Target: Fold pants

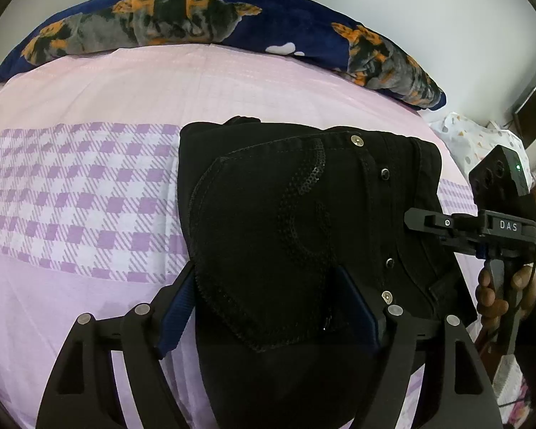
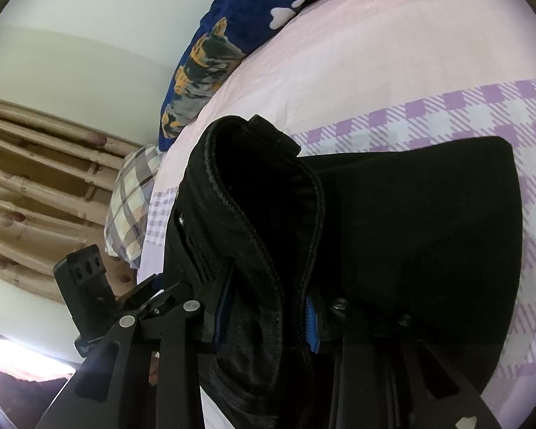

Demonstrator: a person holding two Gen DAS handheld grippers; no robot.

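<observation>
The only writing that can be read is "DAS", in pale capital letters on a small dark plate on the body of the right gripper (image 1: pixel 423 222), seen at the right edge of the left wrist view, just above the hand (image 1: pixel 502 293) that holds its grip. In the right wrist view nothing can be read; a faint pale mark shows on the dark block at the near left, on the other gripper's body, but it is too small and blurred to make out.
</observation>
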